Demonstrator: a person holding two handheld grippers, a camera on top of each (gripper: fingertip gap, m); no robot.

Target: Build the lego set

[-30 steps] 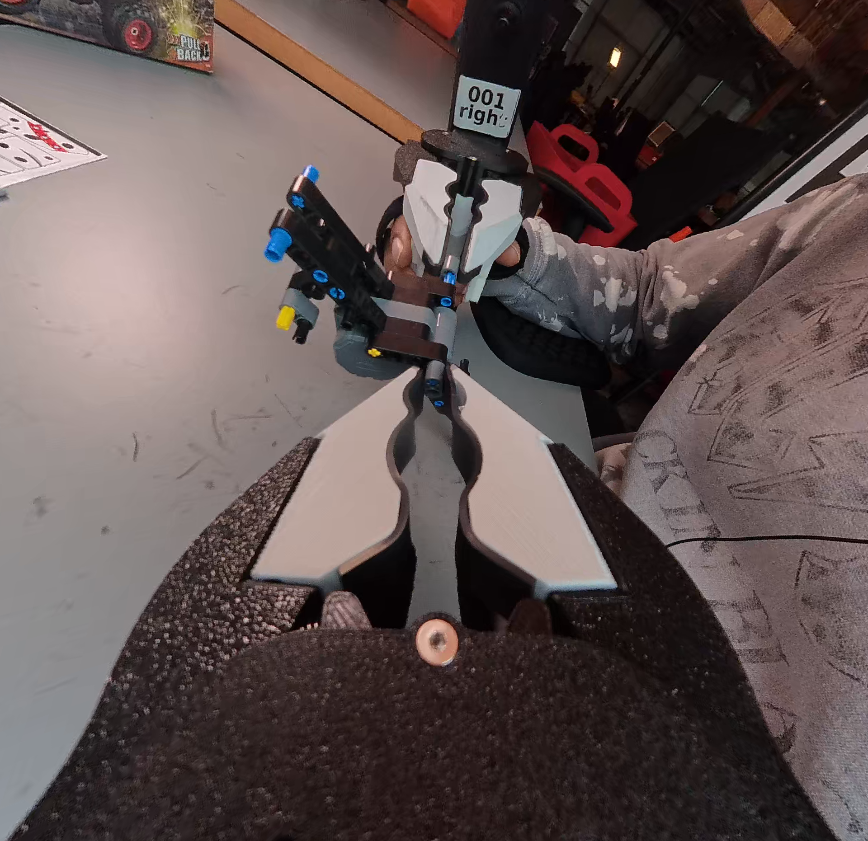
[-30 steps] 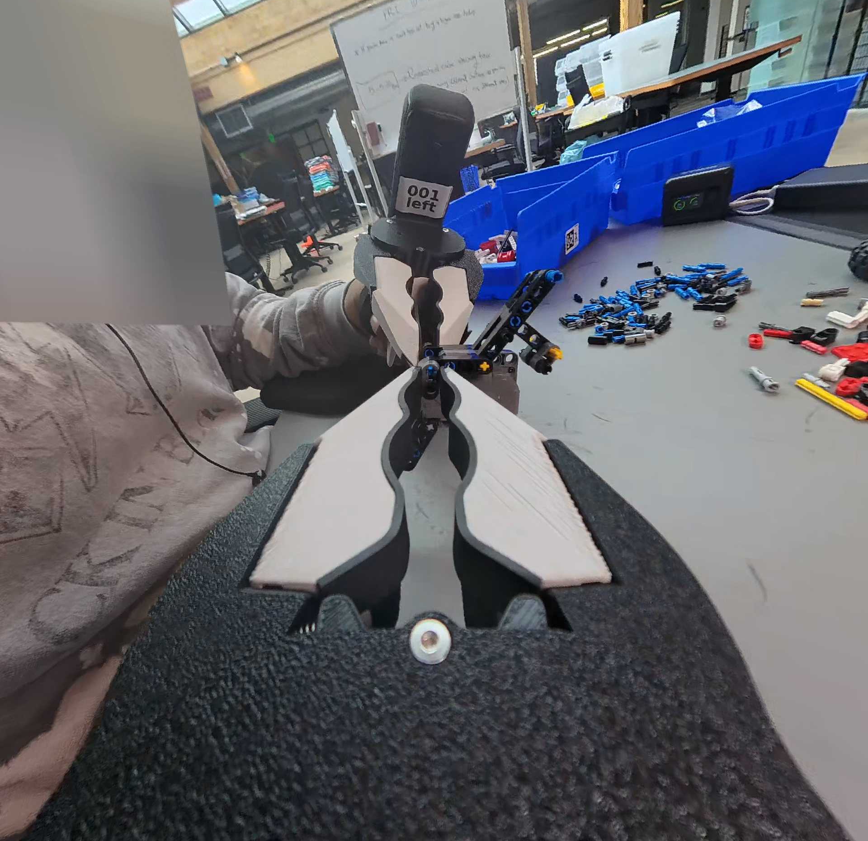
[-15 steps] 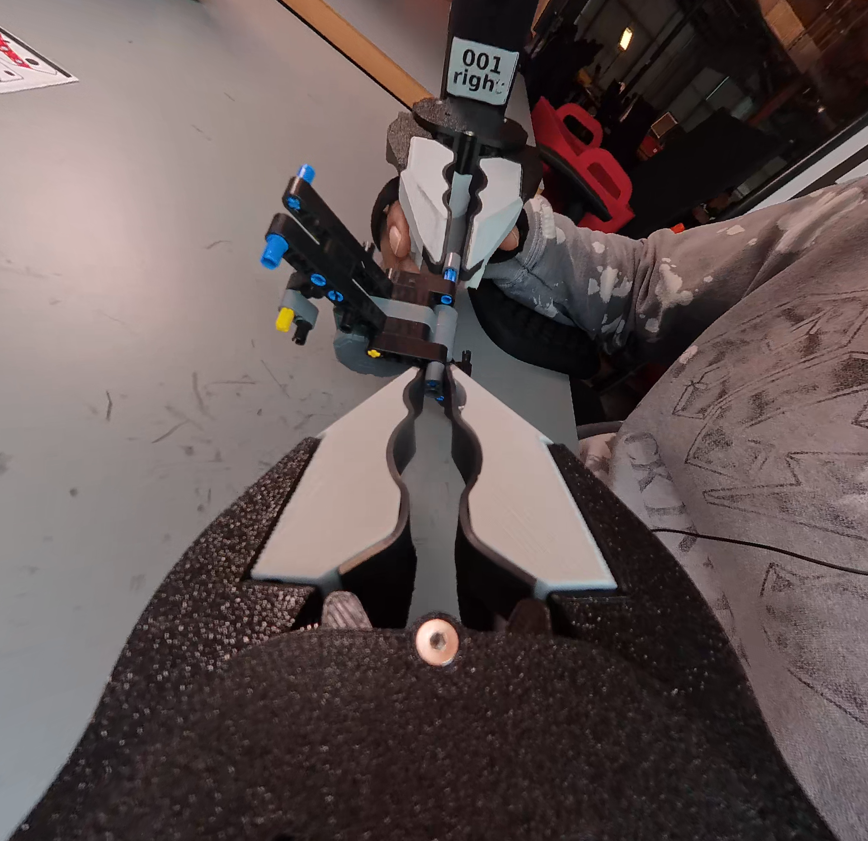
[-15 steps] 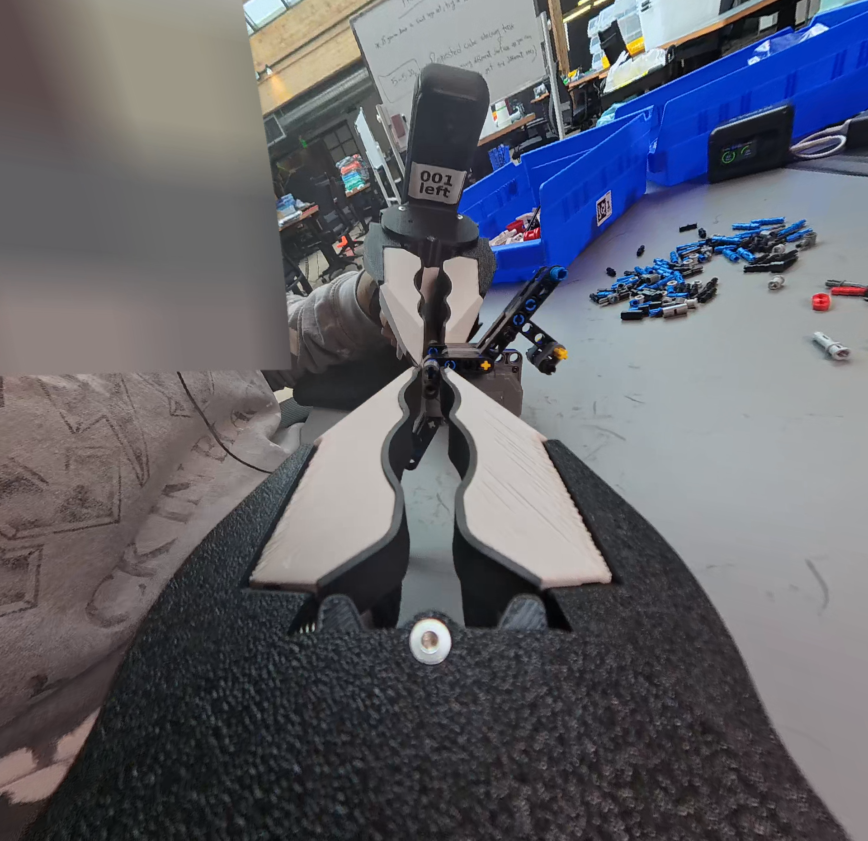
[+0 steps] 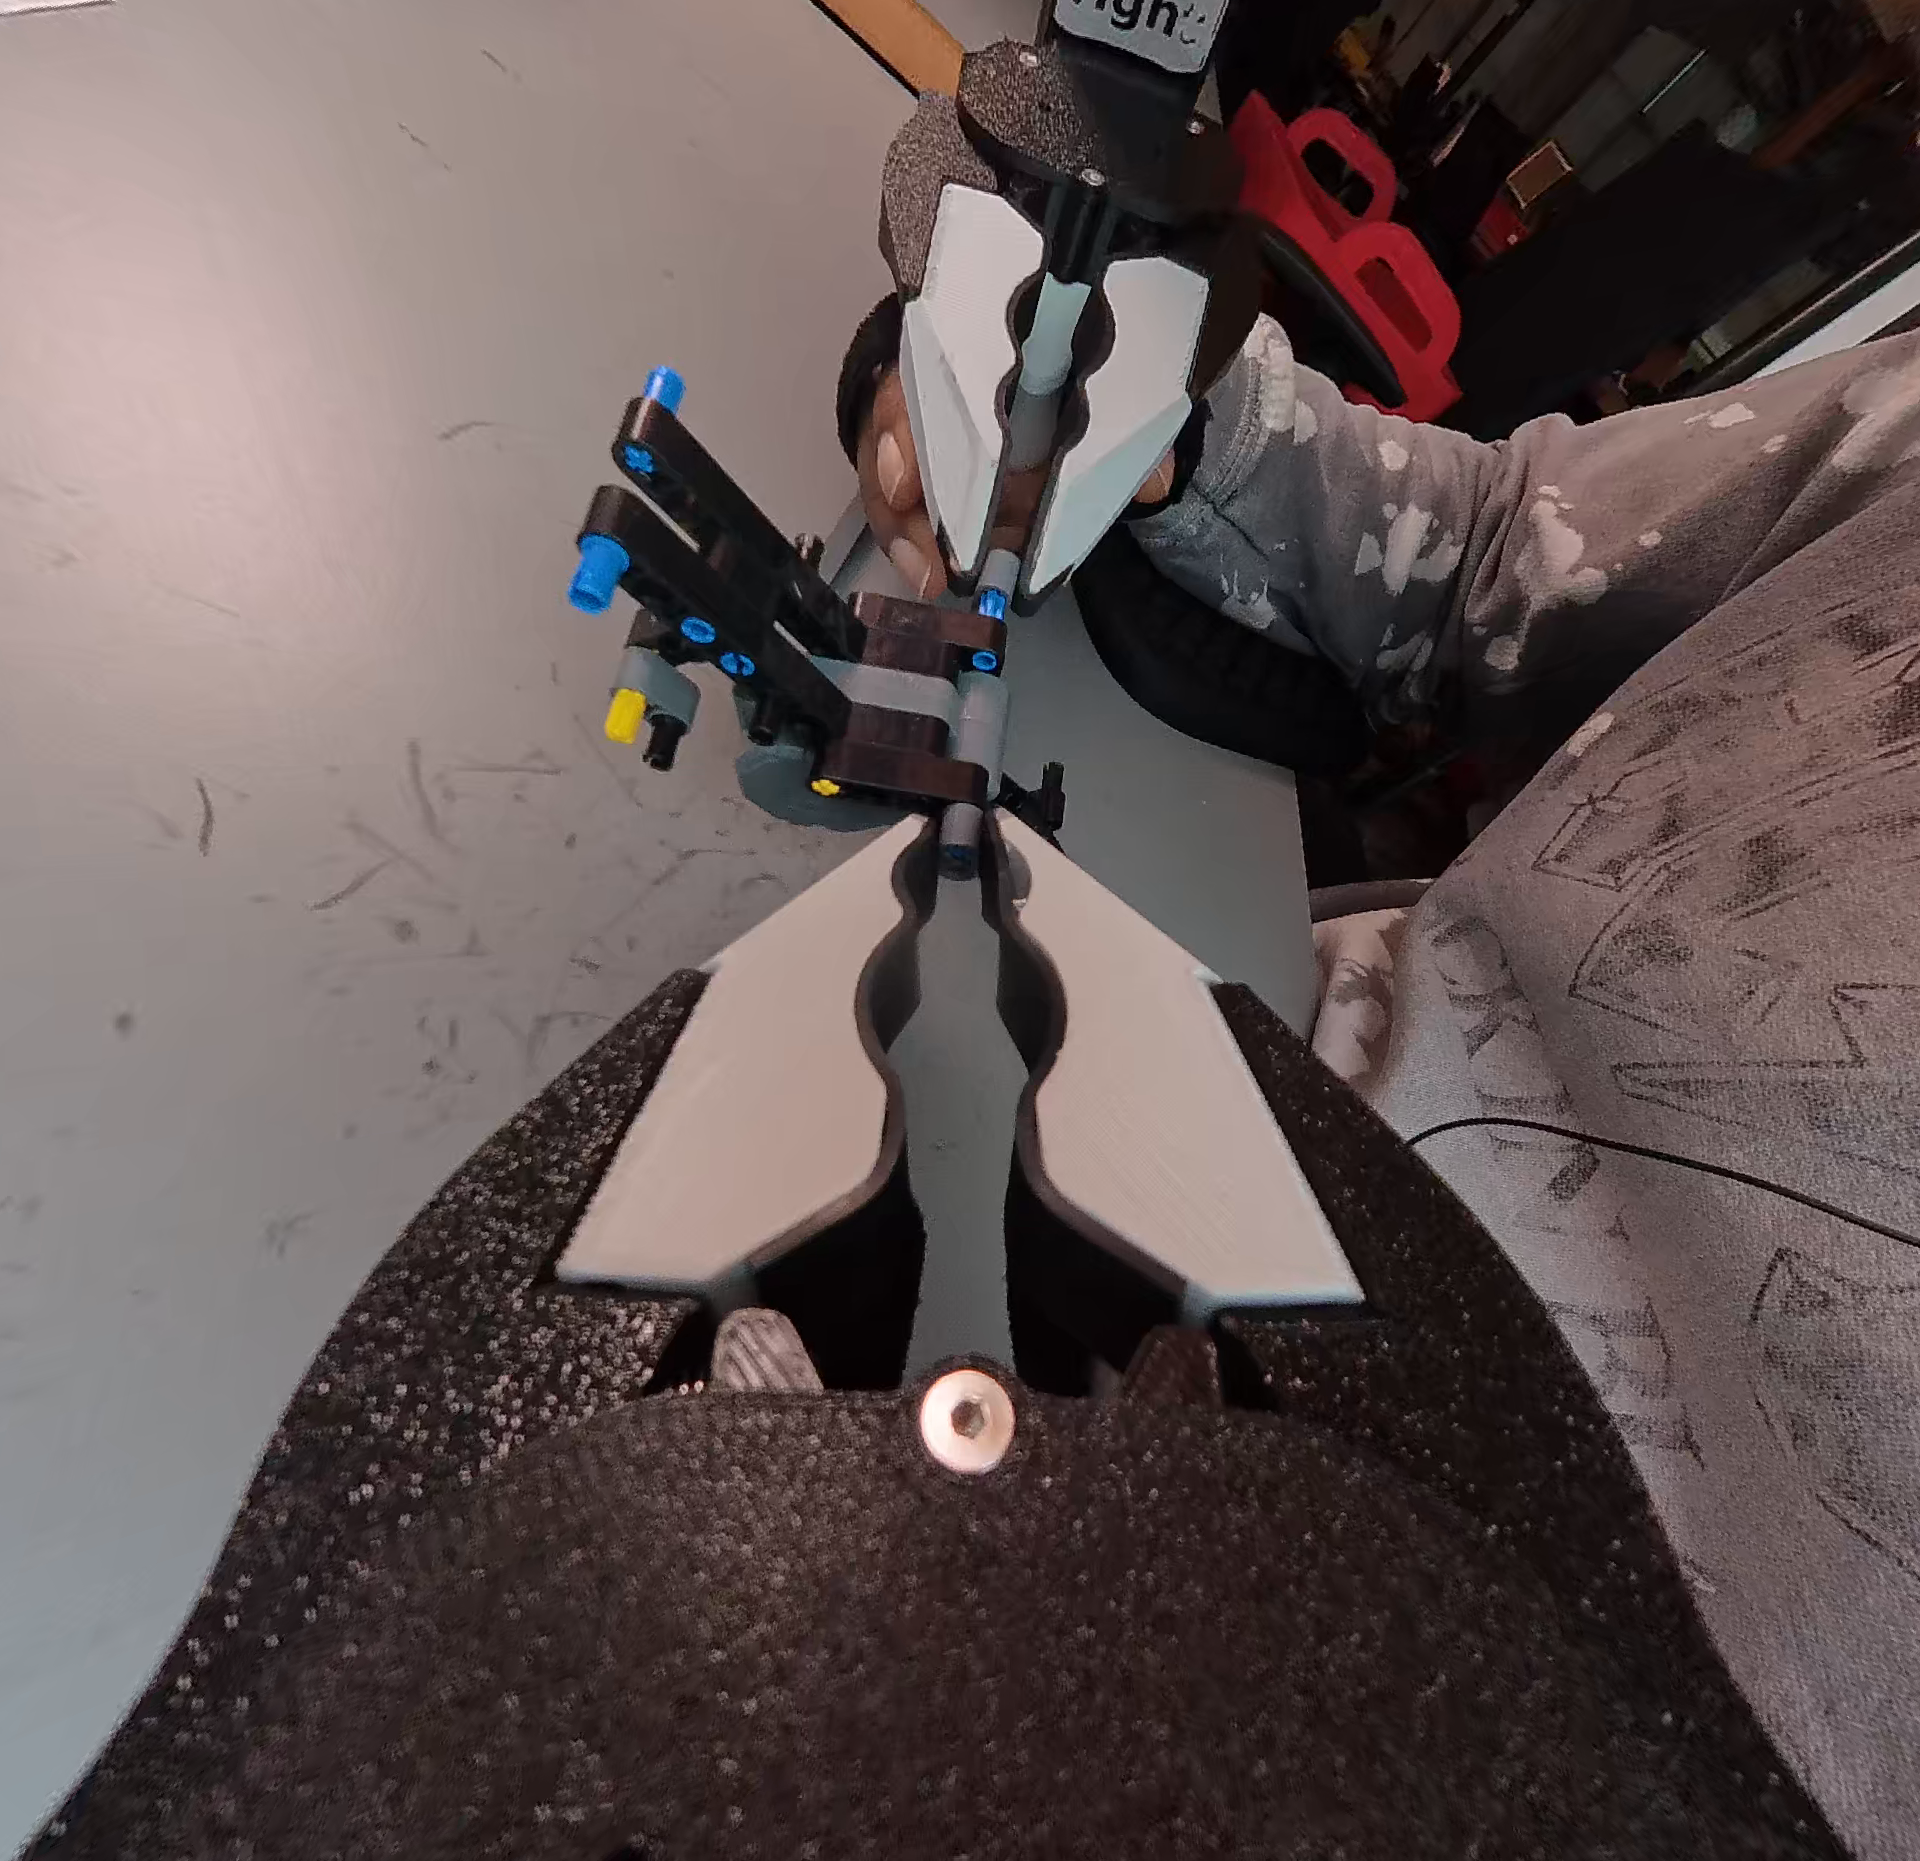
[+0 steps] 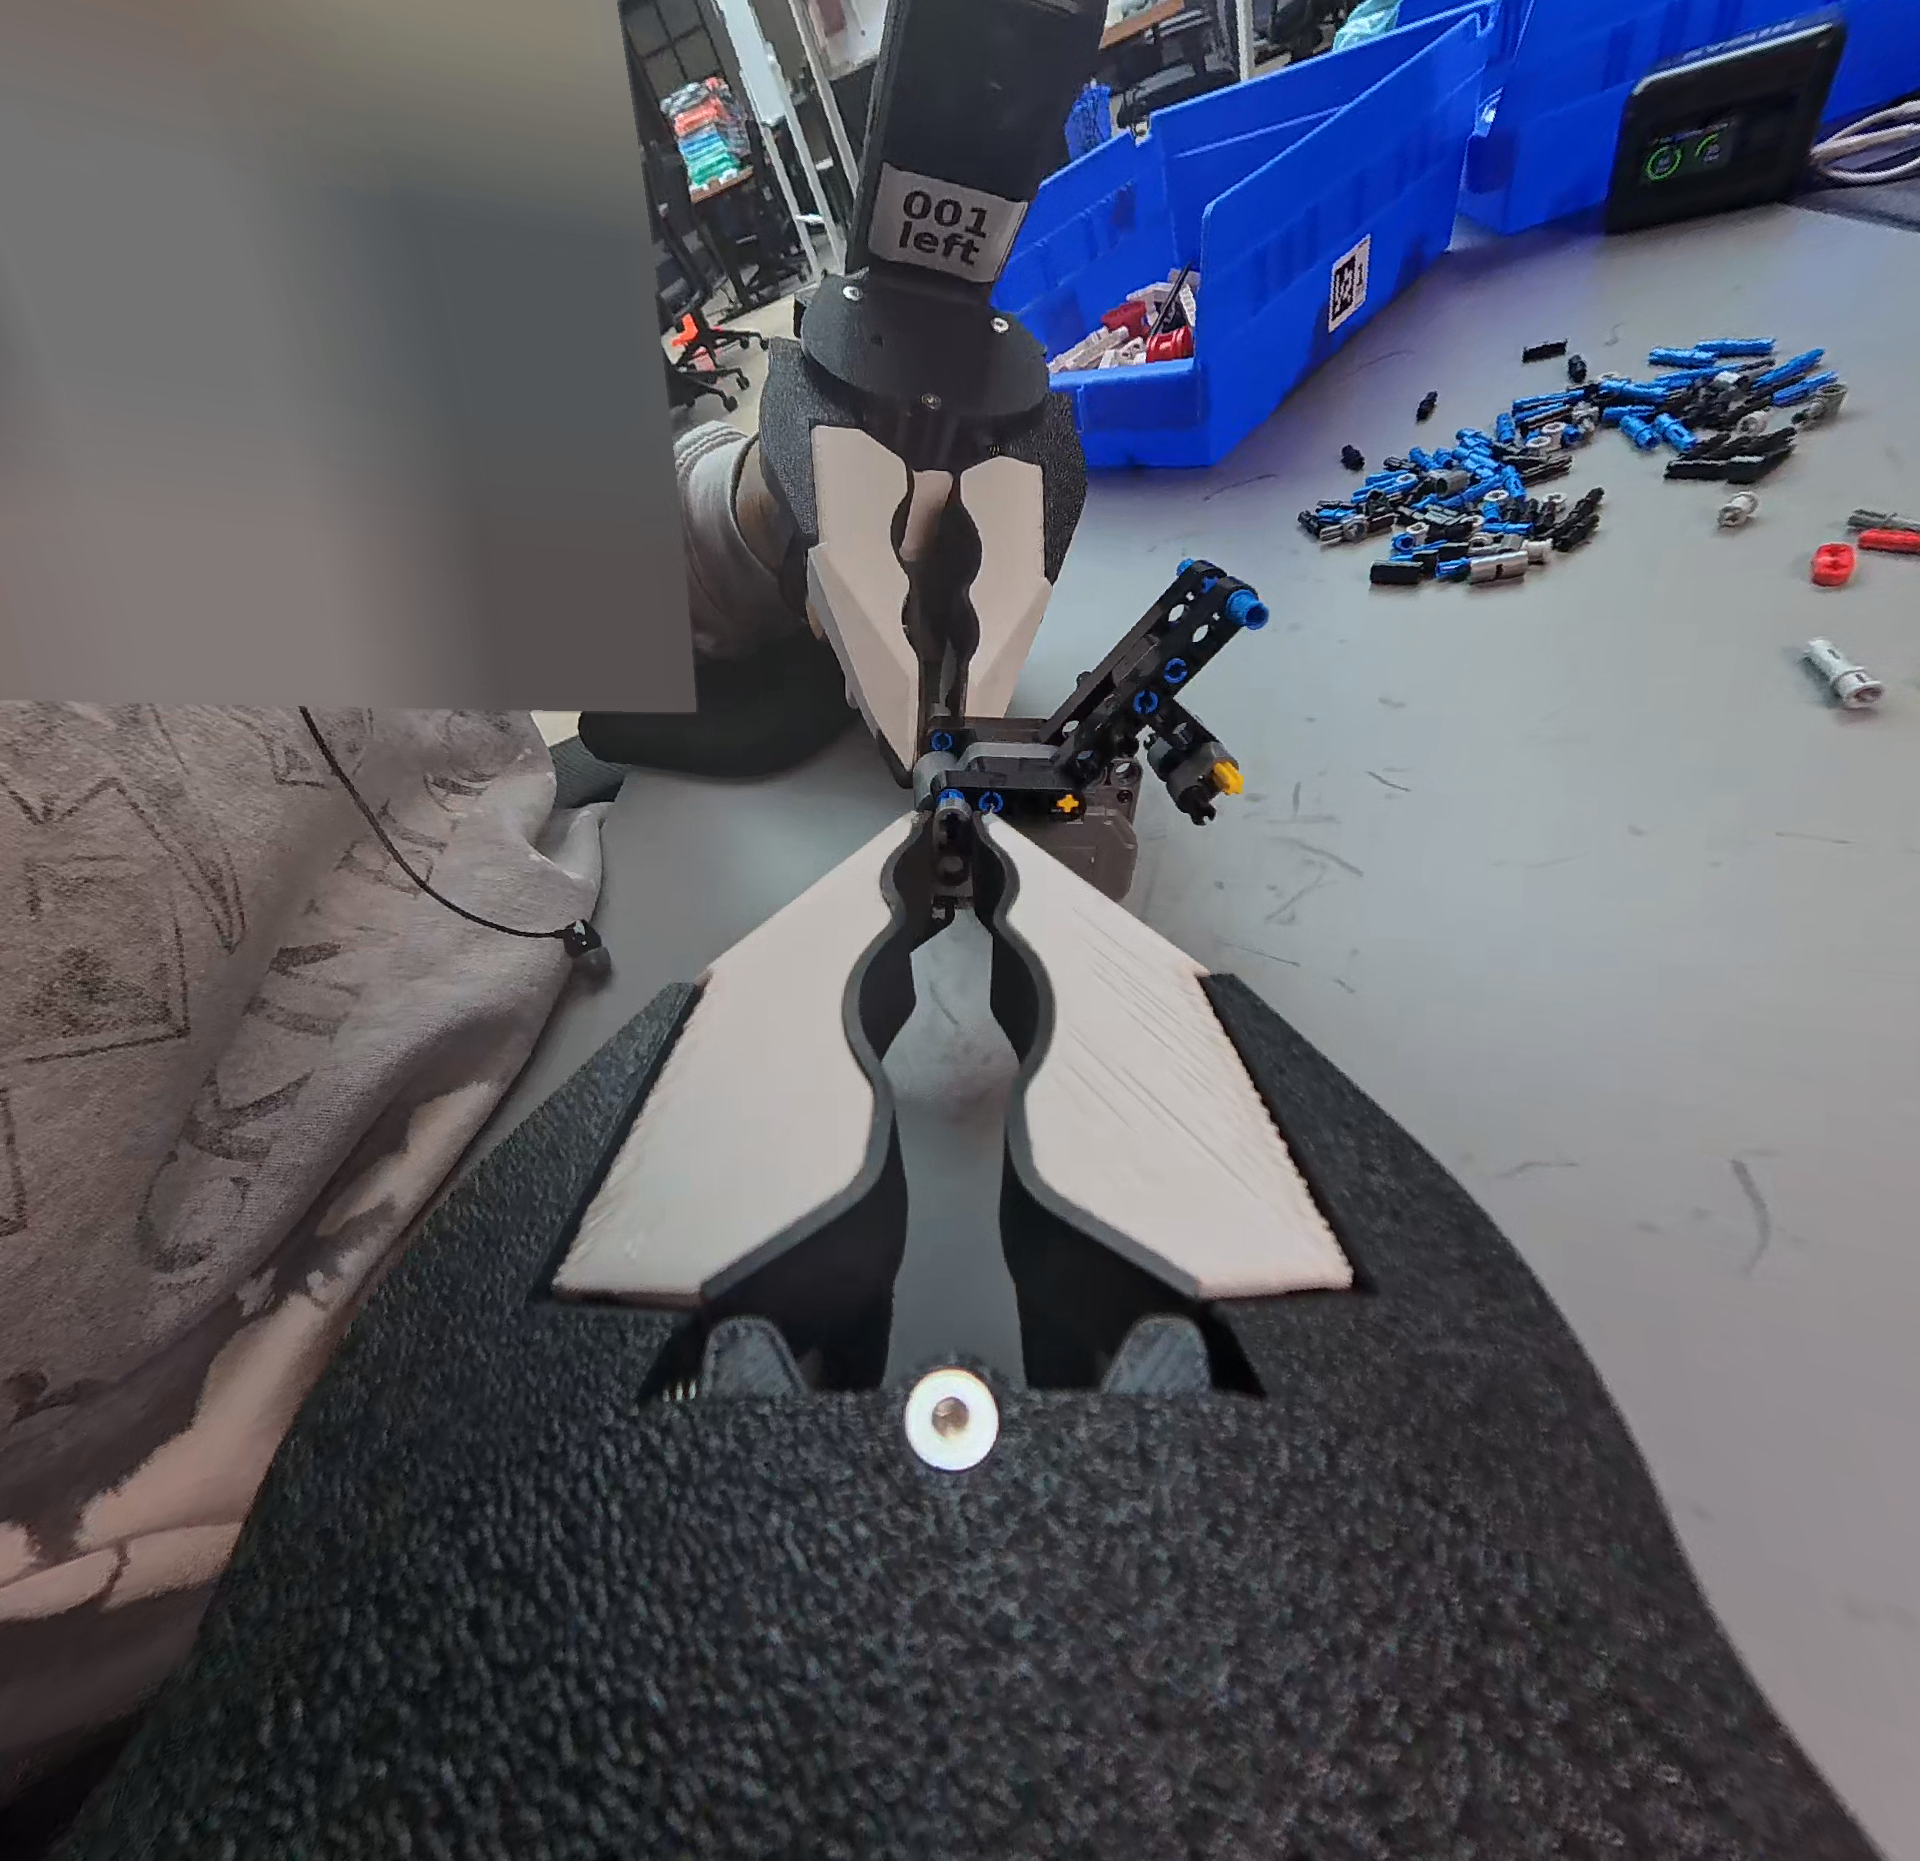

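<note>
So both tongs are pinching the same thing from opposite ends right now: a small half-built lego assembly of black beams, grey connectors and blue pins [image 5: 831, 689], held up just above the scuffed grey tabletop [image 5: 312, 357], close to the person's side of it. The left gripper [image 5: 958, 843] is clamped on a short grey-and-blue pin sticking out of the near end, and the right gripper [image 6: 951, 843] is clenched on a thin black piece at the other end, tips nearly meeting the left one's. Two black beams with blue pins stick out diagonally, with a little yellow-tipped axle [image 5: 623, 715] below them. Off to the side there's a scattered pile of loose blue, black and grey pins [image 6: 1558, 471] and some blue plastic bins [image 6: 1299, 253]. Honestly the grip looks sketchy to me: each tong only has a tiny stub, so if they push or twist unevenly the pin could pop out or the build could pivot and drop. Squeezing the ends together off-axis could also jam the pin crooked.
</note>
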